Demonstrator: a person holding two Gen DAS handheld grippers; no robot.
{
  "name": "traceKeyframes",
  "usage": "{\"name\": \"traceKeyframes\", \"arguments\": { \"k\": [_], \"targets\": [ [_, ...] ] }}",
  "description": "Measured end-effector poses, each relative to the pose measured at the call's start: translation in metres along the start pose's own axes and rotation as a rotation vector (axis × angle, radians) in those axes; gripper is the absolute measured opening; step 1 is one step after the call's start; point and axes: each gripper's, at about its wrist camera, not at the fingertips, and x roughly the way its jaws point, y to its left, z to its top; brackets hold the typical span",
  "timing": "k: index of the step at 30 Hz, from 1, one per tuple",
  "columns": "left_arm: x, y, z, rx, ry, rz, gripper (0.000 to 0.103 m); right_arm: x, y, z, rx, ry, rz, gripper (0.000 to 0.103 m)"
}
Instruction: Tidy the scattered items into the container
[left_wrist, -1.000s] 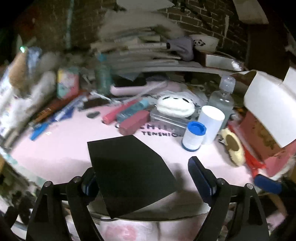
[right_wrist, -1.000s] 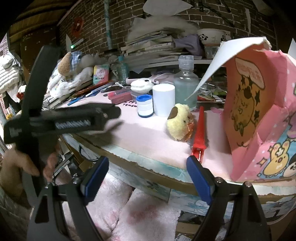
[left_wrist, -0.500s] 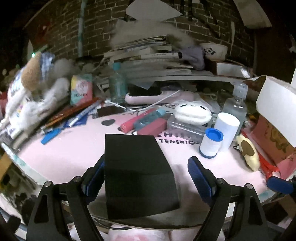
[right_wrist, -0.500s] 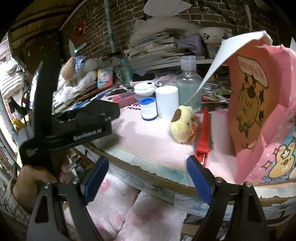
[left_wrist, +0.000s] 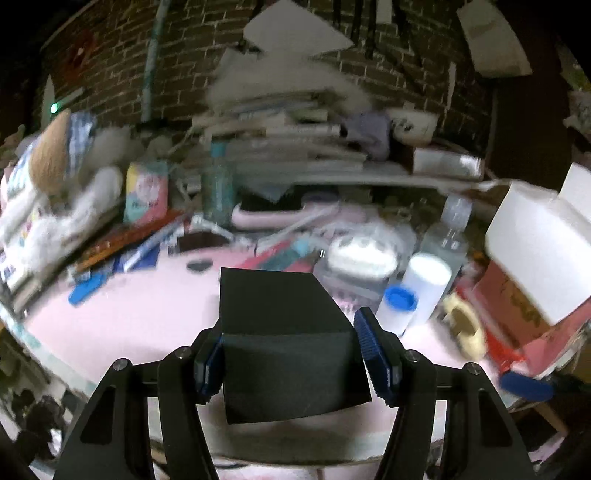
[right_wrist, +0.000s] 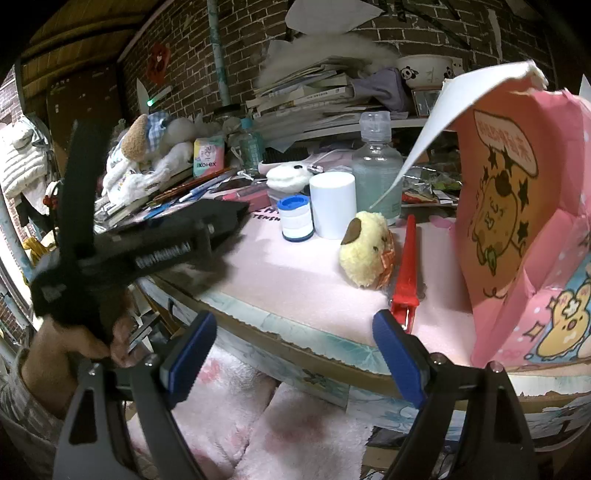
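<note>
Landmark for all positions: the black foam block (left_wrist: 284, 332) on the pink foam mat (left_wrist: 122, 317).

Left of the block: bare mat, then a blurred heap of pens and a plush toy (left_wrist: 51, 158) far off at the mat's left rim. Not my concern this step.

At the block: my left gripper (left_wrist: 288, 354) straddles its near end. The left pad (left_wrist: 210, 365) looks pressed to the block's left face; the right pad (left_wrist: 373, 354) sits at the right face with at most a sliver of gap. Blur prevents a firmer call, so I log the grasp as closing, contact on both sides unconfirmed. The block's long axis runs straight away from me, in line with the fingers.

Right of the block: blue-capped tape roll (left_wrist: 397, 308), white cylinder (left_wrist: 424, 288), yellow plush (left_wrist: 461, 328), red clip (right_wrist: 406, 266), then the pink cartoon box (right_wrist: 517, 221), flap up, mouth toward the mat.

Key relation: the box lies well to the block's right. My right gripper (right_wrist: 295, 354), spread wide and holding nothing, hangs off the table edge nearer the box and the red clip. Judgement: the left one carries the block rightward over the small items.
</note>
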Motion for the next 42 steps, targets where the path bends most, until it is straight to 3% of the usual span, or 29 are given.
{"name": "traceKeyframes", "arguments": {
  "k": [8,15,26,32,37,42],
  "targets": [
    [-0.019,-0.013,0.053,0.05,-0.067,-0.135,0.059,0.003,-0.001,0.003,0.013,-0.013,0.002,0.085],
    [-0.025,-0.05,0.094,0.137,-0.094,-0.274,0.059,0.008,-0.001,0.007,0.029,-0.033,-0.016,0.085],
    [-0.031,-0.127,0.131,0.329,-0.059,-0.497,0.059,0.011,0.001,0.011,0.019,-0.054,-0.024,0.085],
    [-0.024,-0.166,0.144,0.41,0.033,-0.64,0.059,0.009,0.002,0.011,0.014,-0.062,-0.025,0.085],
    [-0.006,-0.203,0.146,0.487,0.197,-0.759,0.059,0.009,0.001,0.012,0.019,-0.061,-0.028,0.085],
    [0.011,-0.235,0.135,0.577,0.331,-0.764,0.059,0.009,-0.001,0.012,0.027,-0.065,-0.026,0.085]
  ]
}}
